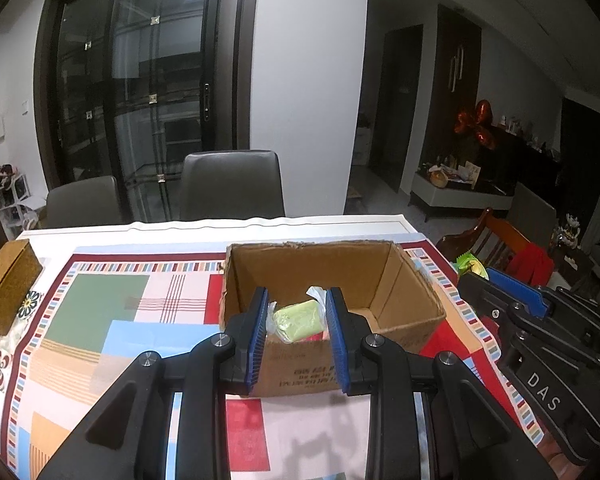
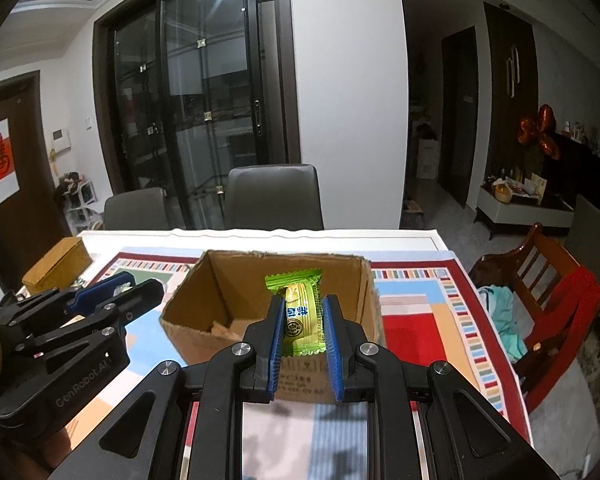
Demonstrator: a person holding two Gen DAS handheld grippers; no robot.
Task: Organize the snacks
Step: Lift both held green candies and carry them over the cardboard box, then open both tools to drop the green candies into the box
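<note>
Both grippers are tilted downward and aimed at the open cardboard box (image 1: 332,312) that stands on the patterned cloth (image 1: 112,312) covering the bench (image 1: 260,225).

The left gripper (image 1: 297,332) is held just before the near wall of the box, its blue pads (image 1: 257,340) upright and set narrow on a pale green cake in a clear wrapper (image 1: 298,320). The cake sits between the pads at their tips, over the box's near left corner. A bit of red shows just under it, too hidden to name.

The right gripper (image 2: 302,332) is beside the left one, to its right, and it also points over the near wall of the same box (image 2: 268,300). Its pads (image 2: 277,332) are closed narrowly on a green and yellow snack packet (image 2: 300,312). The packet stands on end, its crimped top edge poking up past the fingertips, above the box's open top.

In each wrist view the other gripper shows at the side, at much the same level. A woven brown box (image 1: 8,284) rests at the left edge of the bench, well apart from the cardboard box.
</note>
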